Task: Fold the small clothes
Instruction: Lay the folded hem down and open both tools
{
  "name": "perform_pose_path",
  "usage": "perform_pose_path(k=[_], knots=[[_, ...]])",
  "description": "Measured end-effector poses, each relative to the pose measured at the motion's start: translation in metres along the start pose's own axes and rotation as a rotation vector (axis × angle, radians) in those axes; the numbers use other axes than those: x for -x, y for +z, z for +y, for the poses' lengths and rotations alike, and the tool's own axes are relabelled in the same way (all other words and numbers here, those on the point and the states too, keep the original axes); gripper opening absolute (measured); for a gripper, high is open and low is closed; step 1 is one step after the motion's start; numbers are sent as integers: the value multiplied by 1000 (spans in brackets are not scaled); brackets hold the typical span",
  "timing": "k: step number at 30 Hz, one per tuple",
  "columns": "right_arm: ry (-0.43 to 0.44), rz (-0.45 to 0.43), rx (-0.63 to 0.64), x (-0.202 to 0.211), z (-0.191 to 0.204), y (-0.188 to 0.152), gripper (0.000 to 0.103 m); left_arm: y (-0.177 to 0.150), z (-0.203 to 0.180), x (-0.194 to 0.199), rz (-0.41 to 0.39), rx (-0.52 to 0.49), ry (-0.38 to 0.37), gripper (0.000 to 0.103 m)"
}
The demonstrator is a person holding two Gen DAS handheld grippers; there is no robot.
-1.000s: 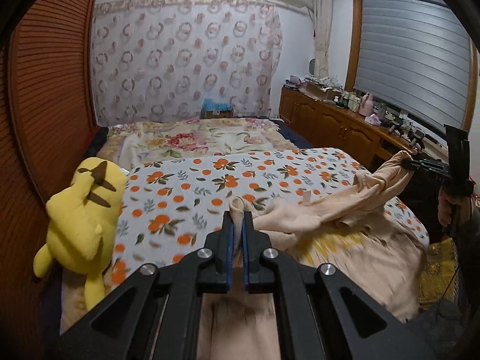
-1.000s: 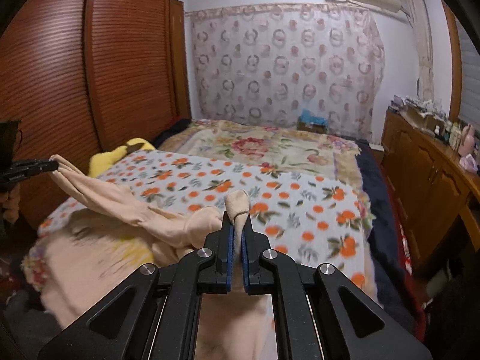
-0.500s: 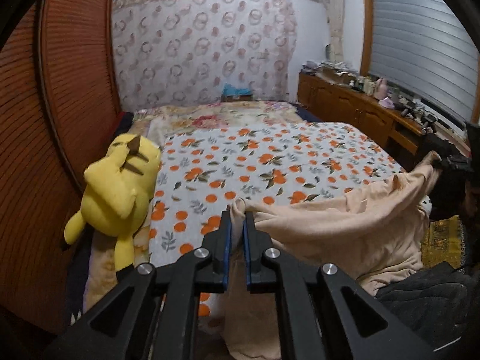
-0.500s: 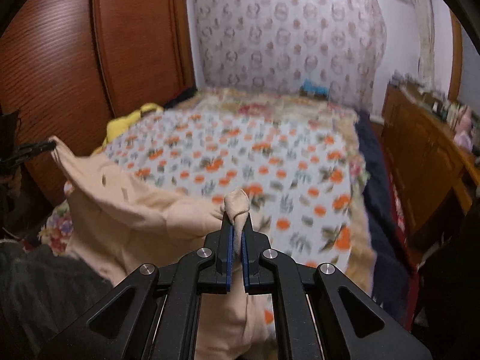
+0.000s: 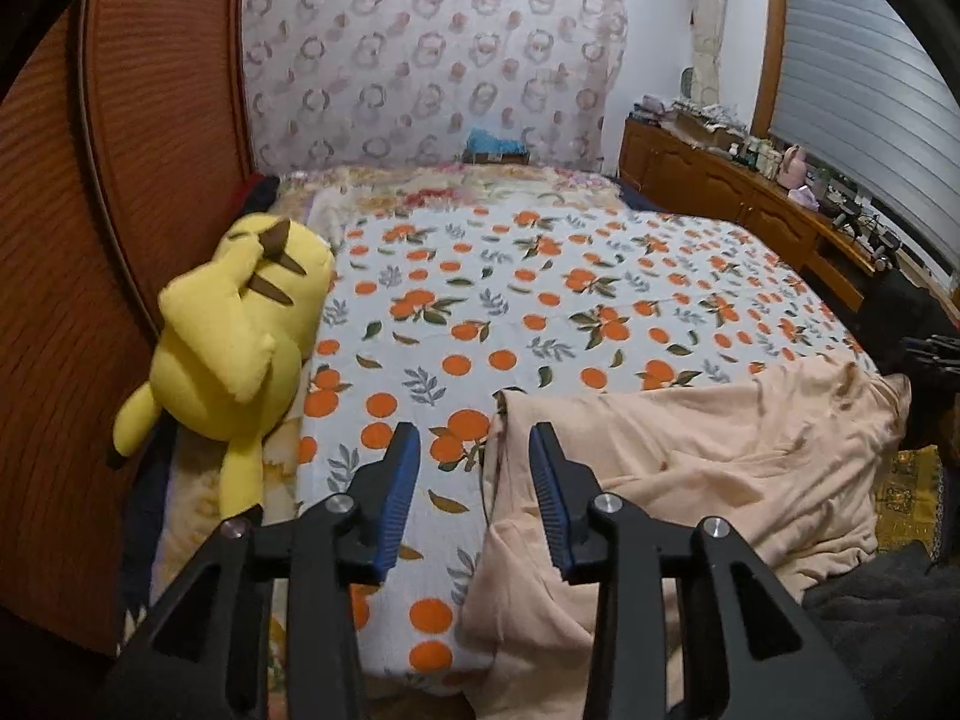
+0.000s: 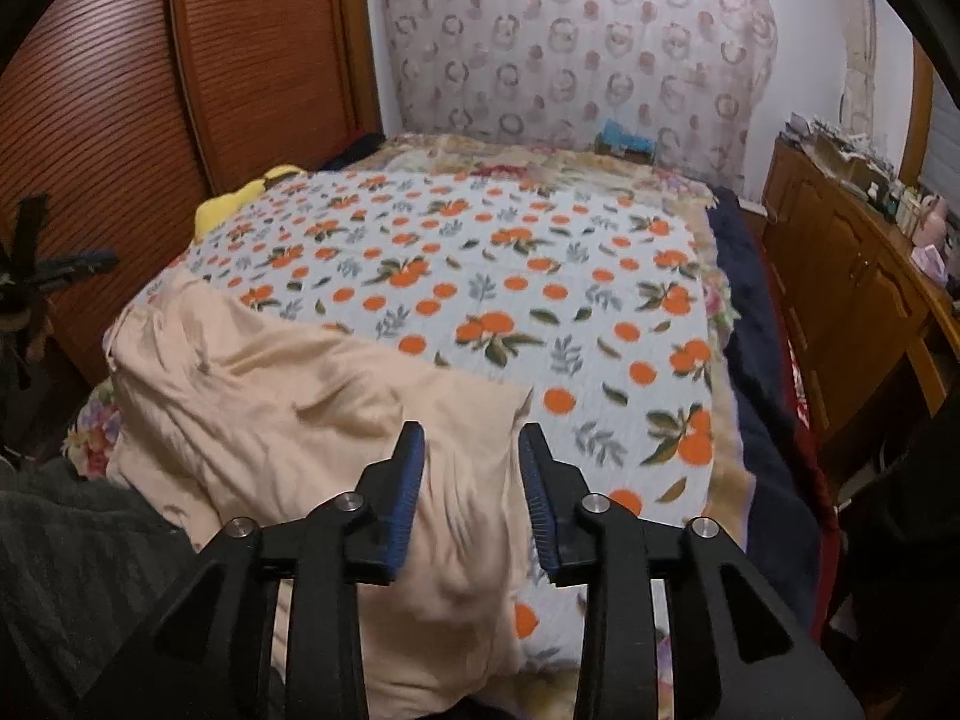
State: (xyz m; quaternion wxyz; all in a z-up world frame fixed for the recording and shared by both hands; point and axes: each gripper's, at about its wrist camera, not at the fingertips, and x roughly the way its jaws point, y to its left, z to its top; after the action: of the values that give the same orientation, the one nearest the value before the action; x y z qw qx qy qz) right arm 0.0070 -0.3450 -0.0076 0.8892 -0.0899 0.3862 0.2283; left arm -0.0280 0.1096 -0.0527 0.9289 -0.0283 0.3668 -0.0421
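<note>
Bedroom setup; bed [image 5: 600, 276] with an orange-print sheet serves as the folding surface, wardrobe on one side, wooden cabinets on the other.

Left gripper [image 5: 474, 456]: jaws opening, nothing pinched; the near corner of the peach garment [image 5: 690, 456] lies between and just under the blue pads, loose on the sheet.

Right gripper [image 6: 471, 456]: jaws opening too, cloth lies below the gap, pads not pressing on it.

Garment [image 6: 288, 396] is spread along the near edge of the bed, part of it hanging over that edge; wrinkled, top edge roughly straight, likely because both corners are being let go at matching spots.

My read: lay-out step is done, folding not yet started; next needs a regrasp at an edge.

Yellow plush toy [image 5: 234, 336] sits at the wardrobe side, well apart from the cloth; no interference.
</note>
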Motion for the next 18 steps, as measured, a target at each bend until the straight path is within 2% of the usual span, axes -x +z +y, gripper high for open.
perform_pose_path(k=[1, 2, 6, 13, 18], knots=[[-14, -5, 1, -1, -2, 2, 44, 1, 1, -6, 8, 1, -6, 36], [-26, -7, 0, -3, -4, 4, 46, 2, 2, -14, 20, 4, -14, 36], [-32, 14, -28, -23, -17, 10, 47, 8, -1, -42, 57, 0, -47, 36], [40, 79, -42, -75, -18, 15, 47, 10, -12, -79, 134, -27, -84, 36], [52, 134, -41, -100, -16, 14, 47, 5, -16, -95, 186, -46, -76, 36]])
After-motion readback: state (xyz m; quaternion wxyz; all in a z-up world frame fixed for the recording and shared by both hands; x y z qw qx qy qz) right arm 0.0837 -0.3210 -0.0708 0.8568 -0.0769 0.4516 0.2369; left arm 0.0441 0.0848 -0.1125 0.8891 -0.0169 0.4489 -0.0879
